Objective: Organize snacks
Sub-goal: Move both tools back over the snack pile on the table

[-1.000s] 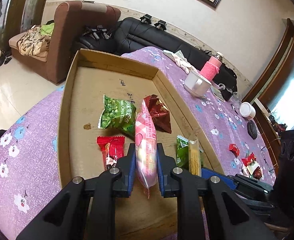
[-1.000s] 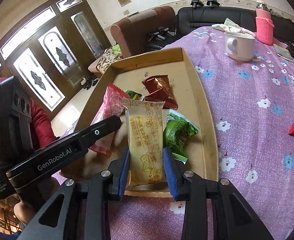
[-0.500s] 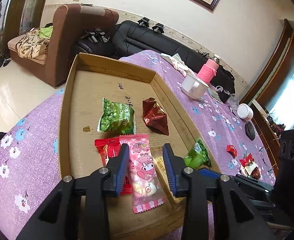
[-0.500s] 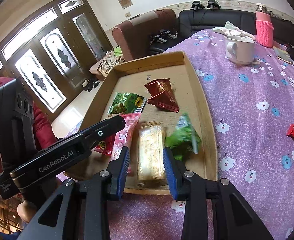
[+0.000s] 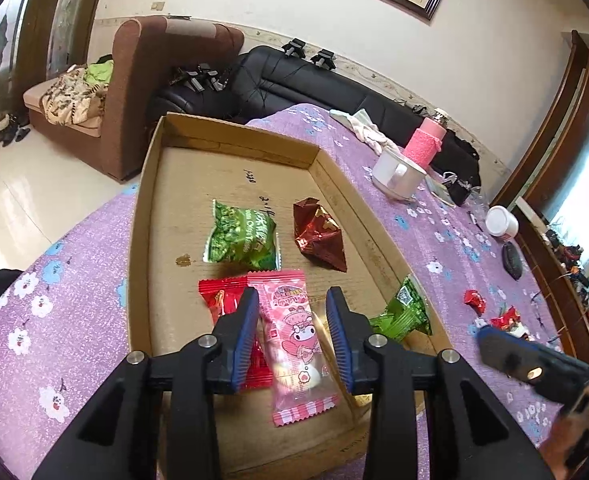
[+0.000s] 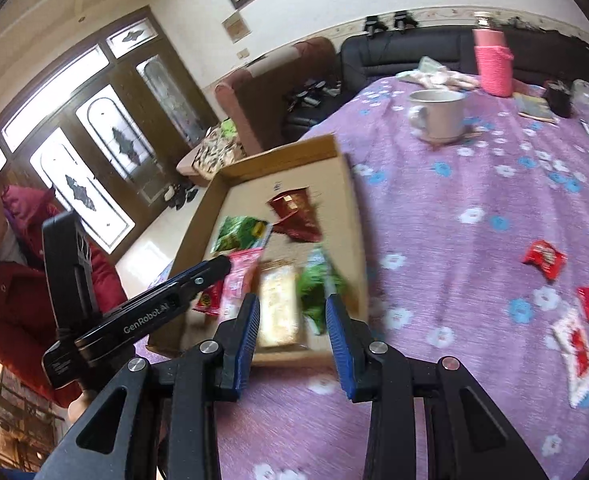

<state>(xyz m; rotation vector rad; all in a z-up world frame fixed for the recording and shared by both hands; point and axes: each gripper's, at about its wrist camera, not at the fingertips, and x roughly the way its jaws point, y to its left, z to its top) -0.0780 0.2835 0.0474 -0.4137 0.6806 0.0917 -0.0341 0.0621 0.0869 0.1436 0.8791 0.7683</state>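
My left gripper (image 5: 292,296) hangs open over the near end of the cardboard box (image 5: 142,240). The pink snack packet (image 5: 294,340) lies flat on the box floor below its fingers, and the pads do not touch it. My right gripper (image 6: 293,304) is open and empty, hovering above the box's near rim (image 6: 358,220). Beyond its tips the yellow biscuit packet (image 6: 280,308) lies flat in the box, blurred. A green packet (image 5: 242,236), a dark red packet (image 5: 318,236), a red packet (image 5: 218,300) and another green packet (image 5: 400,314) also lie in the box.
Loose snacks lie on the purple flowered cloth to the right, among them a red one (image 6: 544,258) and a red-and-white one (image 6: 574,352). A white mug (image 6: 438,116) and a pink bottle (image 6: 492,68) stand further back. A person in a red jacket (image 6: 6,280) is at the left.
The left gripper opened and the pink packet dropped flat into the box. The yellow packet that stood between the right fingers now lies in the box; the right gripper drew back and rose.
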